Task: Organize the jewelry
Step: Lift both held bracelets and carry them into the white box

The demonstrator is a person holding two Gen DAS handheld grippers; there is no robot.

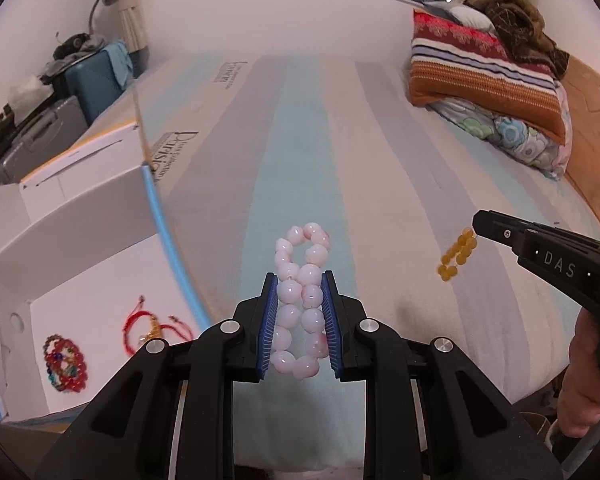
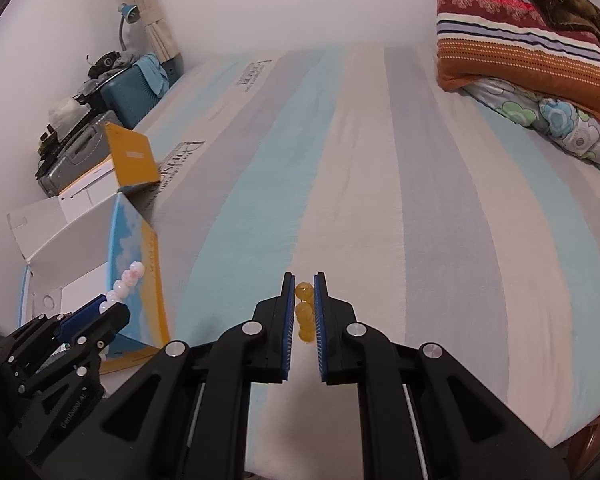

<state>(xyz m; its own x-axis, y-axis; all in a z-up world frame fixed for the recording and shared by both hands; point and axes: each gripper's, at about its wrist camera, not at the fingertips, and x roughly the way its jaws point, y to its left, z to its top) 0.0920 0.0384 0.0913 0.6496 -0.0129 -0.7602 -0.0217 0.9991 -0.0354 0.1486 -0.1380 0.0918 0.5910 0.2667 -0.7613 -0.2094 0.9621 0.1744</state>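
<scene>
Box (image 1: 80, 264): we see it open at the left edge of the bed (image 1: 300, 140), with a red cord bracelet (image 1: 156, 326) and a multicoloured bead bracelet (image 1: 65, 362) lying inside.
Left hand-held gripper (image 1: 300, 280): we find it clamped on the pink bead bracelet (image 1: 300, 300), held above the bed.
Right hand-held gripper (image 2: 304, 276): we find it clamped on the yellow bead bracelet (image 2: 304, 312), which hangs above the striped bed, well right of the box.

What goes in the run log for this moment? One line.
left hand-held gripper: shut on pink bead bracelet | right hand-held gripper: shut on yellow bead bracelet
</scene>
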